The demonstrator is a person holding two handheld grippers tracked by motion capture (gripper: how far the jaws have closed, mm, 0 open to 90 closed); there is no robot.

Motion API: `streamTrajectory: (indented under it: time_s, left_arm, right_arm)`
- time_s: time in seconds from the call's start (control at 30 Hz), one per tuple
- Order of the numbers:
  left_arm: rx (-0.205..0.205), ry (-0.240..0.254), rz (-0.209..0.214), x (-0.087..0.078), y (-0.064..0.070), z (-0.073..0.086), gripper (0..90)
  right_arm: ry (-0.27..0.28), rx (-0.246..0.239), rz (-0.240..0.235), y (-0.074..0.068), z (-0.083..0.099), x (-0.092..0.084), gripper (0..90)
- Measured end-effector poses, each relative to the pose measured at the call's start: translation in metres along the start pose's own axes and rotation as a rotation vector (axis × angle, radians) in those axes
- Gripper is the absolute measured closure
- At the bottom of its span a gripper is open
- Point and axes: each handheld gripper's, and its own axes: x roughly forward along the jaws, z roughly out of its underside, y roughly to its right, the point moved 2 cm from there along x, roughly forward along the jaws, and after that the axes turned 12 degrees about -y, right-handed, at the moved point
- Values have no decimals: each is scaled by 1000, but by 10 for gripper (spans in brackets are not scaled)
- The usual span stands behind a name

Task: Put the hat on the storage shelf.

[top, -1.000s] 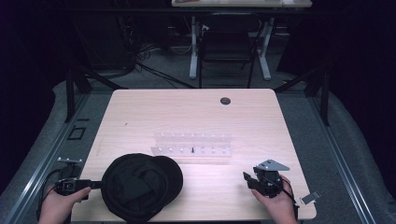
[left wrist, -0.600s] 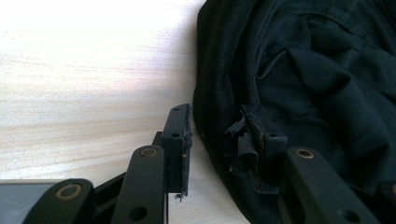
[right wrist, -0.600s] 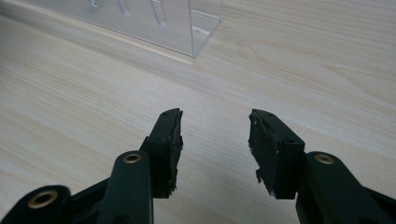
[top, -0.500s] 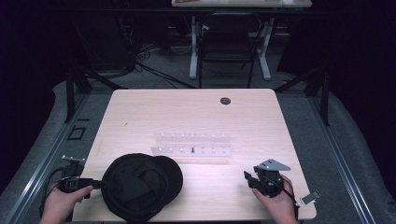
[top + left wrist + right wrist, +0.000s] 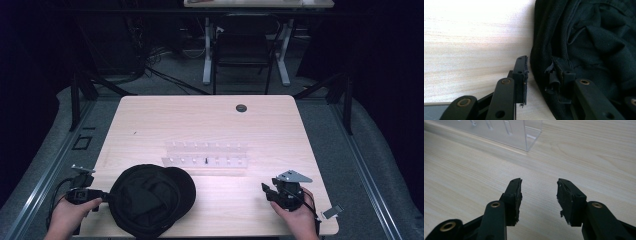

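Note:
A black fabric cap [image 5: 150, 200] lies on the wooden table [image 5: 200, 120] at the front left. My left gripper [image 5: 101, 197] lies low at the cap's left edge, pointing right. In the left gripper view its jaws [image 5: 541, 72] straddle the cap's rim [image 5: 594, 45]. One pad rests on bare wood just beside the fabric and the other lies over the cloth. These jaws have just been closing, with a thin gap still showing at the left pad. My right gripper [image 5: 266, 190] is held at the front right, open [image 5: 539, 195], with only bare wood between its pads.
A clear plastic rack [image 5: 206, 155] with rows of slots stands mid-table; its near corner [image 5: 506, 131] is ahead of the right gripper. A round cable hole [image 5: 241, 107] sits near the far edge. A chair [image 5: 245, 50] stands beyond the table. A small tag [image 5: 332, 211] lies at the front right corner.
My left gripper has edged right toward the cap's rim, and its jaws look narrower. The right hand and the cap have stayed put.

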Motion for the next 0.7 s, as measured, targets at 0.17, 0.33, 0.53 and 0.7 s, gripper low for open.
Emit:
streamTrajectory:
  time_s: [0.17, 0.33, 0.53, 0.7]
  left_arm:
    - [0, -16, -4, 2, 3, -3, 720]
    - [-1, -44, -10, 1, 5, -6, 751]
    - [-6, -64, -16, 0, 9, -8, 799]
    - [3, -84, -31, -2, 12, -11, 828]
  right_arm:
    - [1, 5, -4, 0, 0, 0, 540]
    - [-3, 4, -8, 0, 0, 1, 540]
    - [-2, 6, -11, 1, 0, 0, 540]
    - [-5, 8, -10, 1, 0, 0, 540]
